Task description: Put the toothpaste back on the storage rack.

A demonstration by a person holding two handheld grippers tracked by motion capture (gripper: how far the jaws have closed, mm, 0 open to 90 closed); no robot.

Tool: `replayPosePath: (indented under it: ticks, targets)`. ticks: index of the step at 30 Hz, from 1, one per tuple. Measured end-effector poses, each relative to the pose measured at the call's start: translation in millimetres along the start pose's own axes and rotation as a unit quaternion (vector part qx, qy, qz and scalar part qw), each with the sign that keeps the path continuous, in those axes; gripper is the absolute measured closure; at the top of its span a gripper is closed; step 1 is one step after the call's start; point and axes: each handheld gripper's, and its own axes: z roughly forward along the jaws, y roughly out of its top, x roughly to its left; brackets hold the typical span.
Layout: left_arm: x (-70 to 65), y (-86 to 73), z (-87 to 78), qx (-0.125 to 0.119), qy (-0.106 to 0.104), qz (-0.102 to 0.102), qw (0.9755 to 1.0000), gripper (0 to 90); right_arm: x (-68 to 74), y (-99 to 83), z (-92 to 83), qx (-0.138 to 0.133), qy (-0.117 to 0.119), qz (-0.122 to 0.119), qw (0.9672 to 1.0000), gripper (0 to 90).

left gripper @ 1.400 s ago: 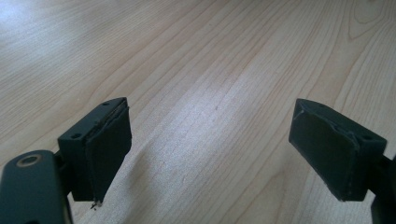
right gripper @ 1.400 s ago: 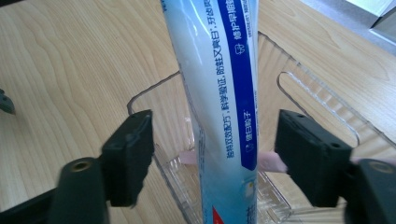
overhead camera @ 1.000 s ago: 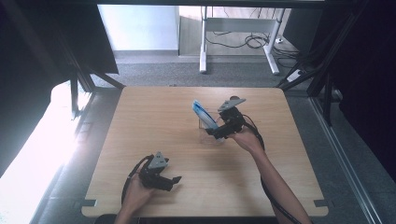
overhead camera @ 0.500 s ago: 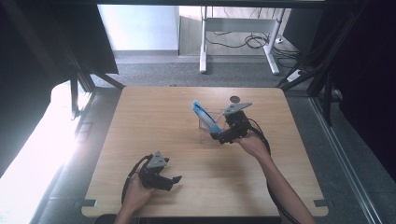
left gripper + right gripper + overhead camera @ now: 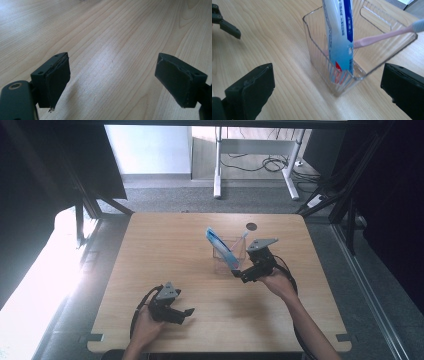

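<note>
The wooden desk (image 5: 165,250) took up most of the high view, pale-grained, with a small dark round hole (image 5: 251,226) near its far edge. On it, right of centre and toward the far side, stood a clear plastic holder (image 5: 372,53), a ribbed, open-topped rectangular box with slot cut-outs in its far wall. Inside it a toothpaste tube (image 5: 339,37) stood nearly upright, white and pale blue with a darker blue stripe and a red patch low down, its lower end in the holder's near corner and its top leaning out above the rim toward the desk's left. A pink toothbrush (image 5: 384,35) lay slanted across the holder behind the tube, its pale bristled head (image 5: 418,25) poking past the far right rim; whether its handle end touched the tube was hard to tell through the ribbed plastic. The right gripper (image 5: 241,274) hovered just in front of the holder, its fingers (image 5: 252,92) spread wide, with the holder's near corner between them but apart from both. The left gripper (image 5: 186,314) sat low near the desk's front edge, well apart from the holder, its fingers (image 5: 56,80) also spread over bare wood. Open desk lay all along the left half and the front strip between the two grippers.
</note>
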Motion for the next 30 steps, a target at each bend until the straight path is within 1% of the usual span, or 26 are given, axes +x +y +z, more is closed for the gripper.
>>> replayPosePath:
  ticks: [10, 12, 17, 22, 28, 30]
  targets:
    - [-0.7, -0.4, 1.5, 0.003, 0.001, 0.003, 1.0, 13.3, 6.3, -20.9, -14.9, -0.004, 0.005, 0.004, 1.0, 0.0]
    - [-0.4, -0.2, 1.1, 0.005, 0.001, 0.007, 1.0, 13.3, 7.9, -25.6, -17.9, -0.005, 0.005, 0.006, 1.0, 0.0]
    - [-0.4, -0.2, 0.9, 0.005, 0.002, 0.007, 1.0, 13.2, 9.4, -39.4, -23.9, -0.001, -0.003, 0.008, 1.0, 0.0]
    - [-0.7, -0.3, 0.6, 0.004, 0.004, 0.003, 1.0, 13.3, 9.3, -55.3, -29.3, 0.002, -0.007, 0.017, 0.9998, 0.0]
    - [-0.5, -0.3, 0.2, 0.002, 0.005, 0.001, 1.0, 13.3, 12.2, -72.9, -38.4, 0.006, -0.016, 0.022, 0.9996, 0.0]
    - [-0.4, -0.4, 0.2, 0.002, 0.005, 0.001, 1.0, 13.3, 13.3, -78.4, -41.4, 0.004, -0.017, 0.027, 0.9995, 0.0]
